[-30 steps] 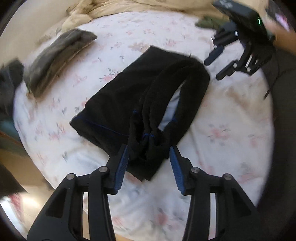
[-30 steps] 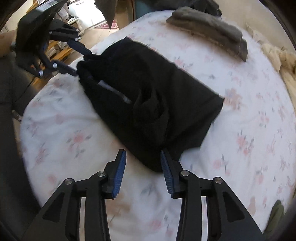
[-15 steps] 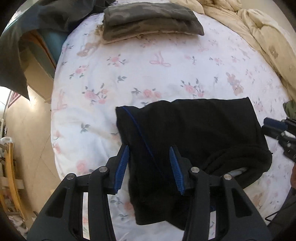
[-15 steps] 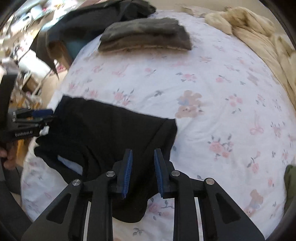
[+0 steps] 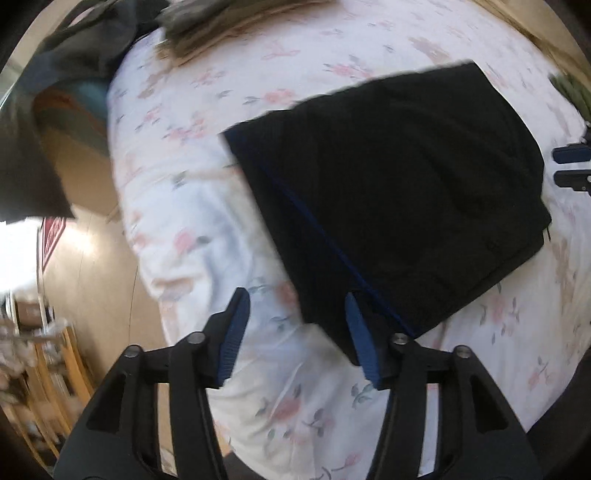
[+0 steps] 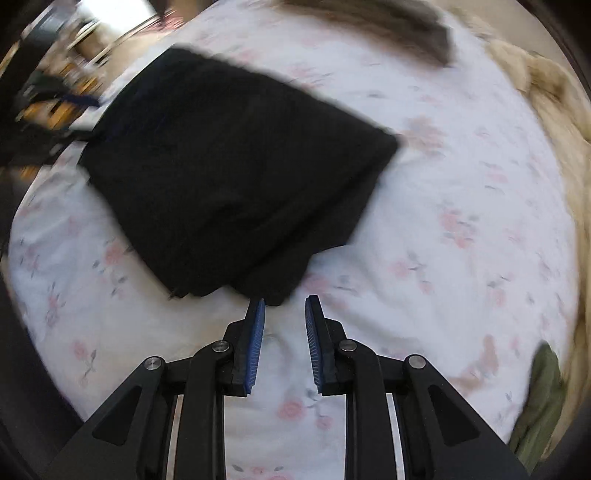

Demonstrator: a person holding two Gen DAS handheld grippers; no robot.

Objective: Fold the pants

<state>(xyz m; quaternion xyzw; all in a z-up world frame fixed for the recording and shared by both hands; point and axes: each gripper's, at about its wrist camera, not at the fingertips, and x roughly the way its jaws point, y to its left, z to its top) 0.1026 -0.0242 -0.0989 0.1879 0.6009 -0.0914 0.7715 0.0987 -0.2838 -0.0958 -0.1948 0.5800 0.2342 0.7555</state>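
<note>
there, folded black pants (image 5: 399, 206) on floral bedsheet (image 5: 207, 236) (both views blurred)

Motion blur smears both views — folded grey garment (image 5: 207, 18) cut by the top edge.

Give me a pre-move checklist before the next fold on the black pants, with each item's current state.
1. black pants lying as one flat folded block on the floral sheet: ok.
2. left gripper empty, jaws opening, pants corner between the tips but not pinched: ok.
3. right gripper empty, nothing between its narrow jaws, pants edge just ahead: ok.
4. Sheet around the pants free of clutter: ok.
5. folded grey garment apart from the pants: ok.
6. Layers aligned underneath: cannot tell.
</note>
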